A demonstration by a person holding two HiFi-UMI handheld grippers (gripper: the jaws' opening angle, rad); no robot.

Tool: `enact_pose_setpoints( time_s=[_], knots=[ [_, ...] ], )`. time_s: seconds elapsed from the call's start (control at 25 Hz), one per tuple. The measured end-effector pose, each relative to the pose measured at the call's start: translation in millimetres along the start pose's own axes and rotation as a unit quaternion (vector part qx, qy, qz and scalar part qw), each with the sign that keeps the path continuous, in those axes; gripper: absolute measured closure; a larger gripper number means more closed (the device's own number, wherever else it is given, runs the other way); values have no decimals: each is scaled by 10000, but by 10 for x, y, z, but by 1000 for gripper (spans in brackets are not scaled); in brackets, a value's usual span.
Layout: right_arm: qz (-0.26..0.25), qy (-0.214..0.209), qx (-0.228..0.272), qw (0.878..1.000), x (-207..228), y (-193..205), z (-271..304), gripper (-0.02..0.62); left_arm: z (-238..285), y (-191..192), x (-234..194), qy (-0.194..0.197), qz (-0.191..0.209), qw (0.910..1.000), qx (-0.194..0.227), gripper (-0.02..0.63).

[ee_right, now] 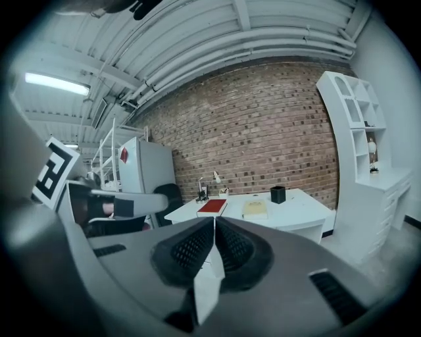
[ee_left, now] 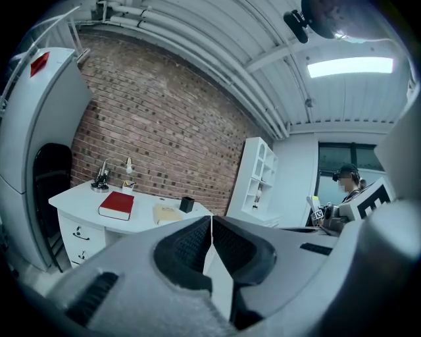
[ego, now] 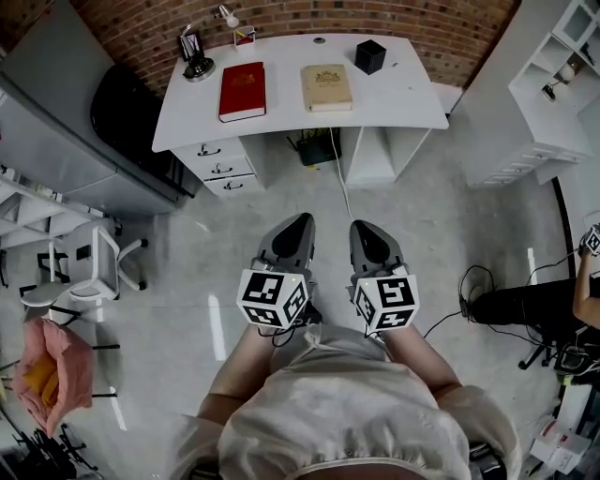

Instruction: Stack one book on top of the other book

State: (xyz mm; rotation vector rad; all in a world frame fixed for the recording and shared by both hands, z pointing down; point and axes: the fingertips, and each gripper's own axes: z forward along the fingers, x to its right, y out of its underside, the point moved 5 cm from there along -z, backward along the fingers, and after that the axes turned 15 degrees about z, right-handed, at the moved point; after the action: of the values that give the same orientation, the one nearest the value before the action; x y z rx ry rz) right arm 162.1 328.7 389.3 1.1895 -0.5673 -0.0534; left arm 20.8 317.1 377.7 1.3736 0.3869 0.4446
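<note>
Pale fabric over the person's torso [ego: 347, 412] fills the near edge of the head view. Just beyond it, the left gripper [ego: 302, 221] and the right gripper [ego: 360, 228] are held side by side above the floor, close but apart, both pointing toward the far wall. Each carries its marker cube [ego: 272, 298] at the near end. Both are well short of the white desk [ego: 291, 117], which stands against the brick wall [ego: 141, 28]. The red book [ego: 243, 91] lies flat on the desk's left half. The tan book [ego: 326, 86] lies flat to its right, near it but separate. A black box [ego: 370, 56] stands farther right, and a desk lamp [ego: 225, 14] stands at the far edge. A white chair [ego: 94, 267] is at the left.

In the left gripper view, the left gripper [ee_left: 211, 227] has its jaws pressed together with nothing between them. The red book [ee_left: 117, 205] and the tan book [ee_left: 168, 213] lie apart on the desk [ee_left: 79, 197] at the far left. A white shelf unit [ee_left: 256, 174] stands to the right, and a second person [ee_left: 348, 187] farther right.

In the right gripper view, the right gripper [ee_right: 214, 230] likewise has its jaws fully closed and empty. Beyond the tips, the red book [ee_right: 212, 207], tan book [ee_right: 254, 209] and black box [ee_right: 277, 194] sit in a row on the desk [ee_right: 299, 210], unstacked.
</note>
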Motion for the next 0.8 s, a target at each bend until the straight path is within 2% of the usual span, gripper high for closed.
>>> enact_pose_setpoints(
  time_s=[0.4, 0.8],
  knots=[
    [5, 205, -33, 9998, -307, -149, 960, 567, 314, -85, -1041, 99, -96, 9999, 95, 584],
    [43, 235, -148, 9996, -300, -210, 1460, 567, 517, -1, -1473, 10, -221, 9998, 9, 584]
  ],
)
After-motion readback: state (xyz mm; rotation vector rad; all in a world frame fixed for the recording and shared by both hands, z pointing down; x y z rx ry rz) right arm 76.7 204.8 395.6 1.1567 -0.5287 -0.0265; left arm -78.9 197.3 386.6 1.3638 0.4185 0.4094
